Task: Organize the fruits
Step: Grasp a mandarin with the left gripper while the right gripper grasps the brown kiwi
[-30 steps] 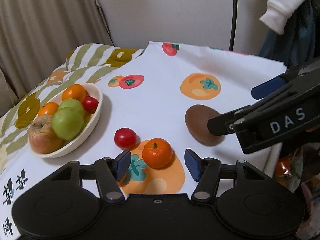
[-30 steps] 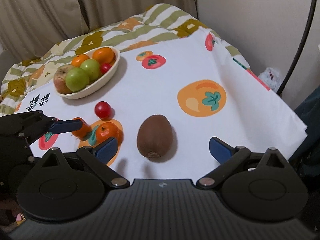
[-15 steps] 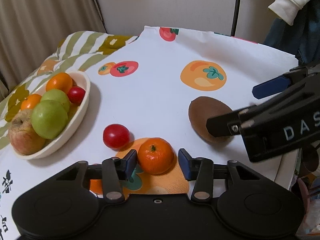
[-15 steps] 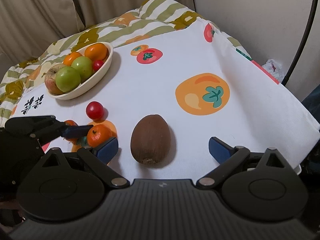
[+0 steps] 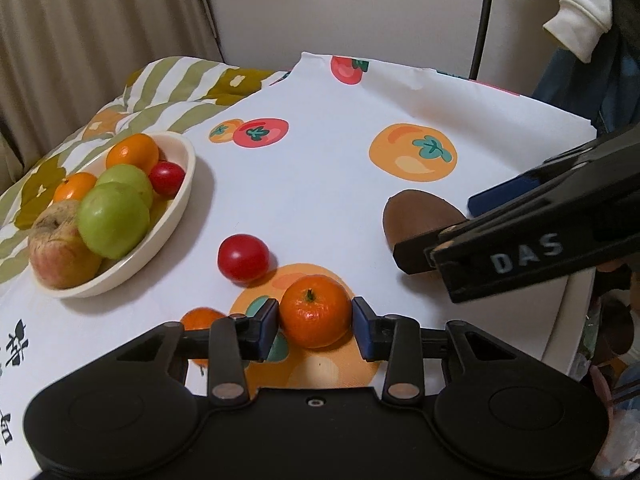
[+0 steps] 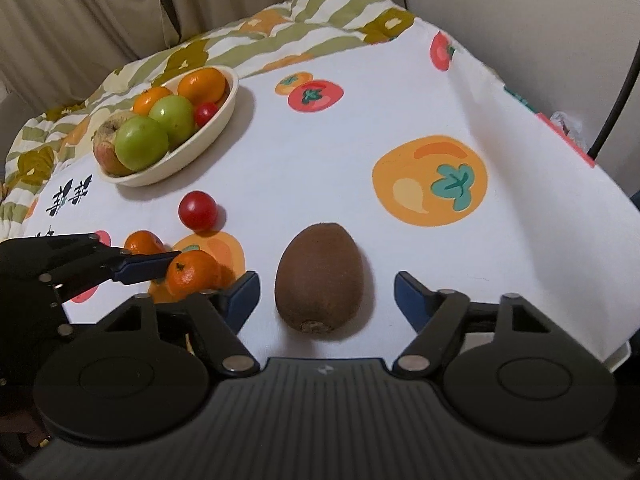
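Left gripper [image 5: 315, 320] jaws closing, both pads against the mandarin [image 5: 314, 310] sitting on the worktop [image 5: 320, 184] between them; right gripper [image 6: 326, 294] jaws closing, kiwi [image 6: 320, 278] lying between them, untouched, gaps either side.

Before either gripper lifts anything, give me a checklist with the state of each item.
1. Left gripper pads on the mandarin: ok, jaws closing, both pads at its sides.
2. Mandarin off the cloth: not ok, resting on it.
3. Right gripper around the kiwi: ok, kiwi between the jaws.
4. Right pads touching the kiwi: not ok, jaws closing, gaps on both sides.
5. Room in the bowl: cannot tell, already piled with fruit.
6. Red fruit clear of the left gripper: ok, apart.
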